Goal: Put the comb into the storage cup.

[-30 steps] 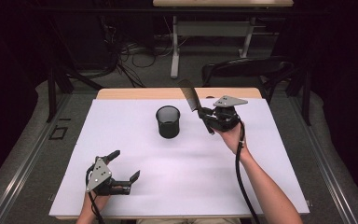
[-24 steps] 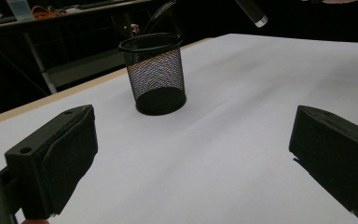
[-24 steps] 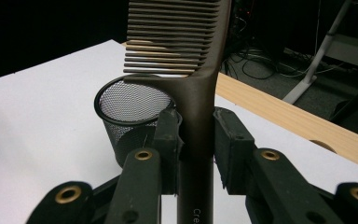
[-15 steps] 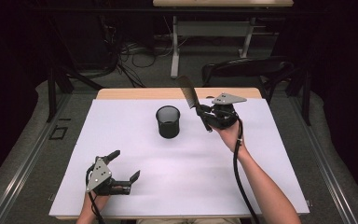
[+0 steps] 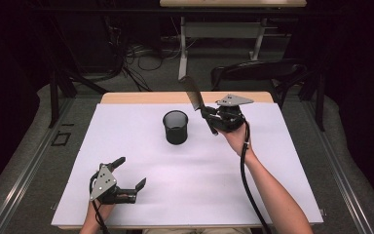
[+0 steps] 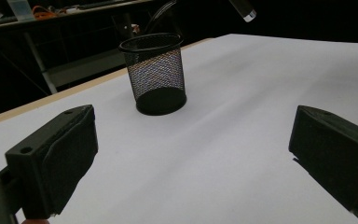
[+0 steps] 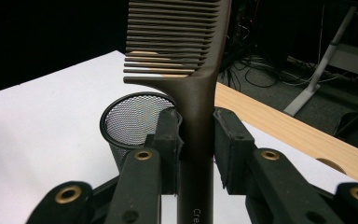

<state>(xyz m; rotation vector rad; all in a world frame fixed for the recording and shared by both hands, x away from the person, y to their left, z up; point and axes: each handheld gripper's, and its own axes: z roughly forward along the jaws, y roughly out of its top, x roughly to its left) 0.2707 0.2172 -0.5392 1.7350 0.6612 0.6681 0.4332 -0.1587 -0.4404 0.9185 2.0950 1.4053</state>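
1. Jaws of the right gripper (image 5: 209,118) are clamped on the handle of a dark comb (image 7: 186,70), teeth end up.
2. It is held just right of the black mesh cup (image 5: 176,126) at the table's (image 5: 282,161) far middle.
3. Left gripper (image 5: 129,172) rests near left, jaws wide apart, nothing between them.

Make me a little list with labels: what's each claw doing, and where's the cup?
right claw: shut on the comb by its handle, teeth end up
comb place: in the air, beside the cup and above it
cup: black mesh, upright on the white table, looks empty
left claw: open, holds nothing, low over the table's near left part
left claw and cup: well apart
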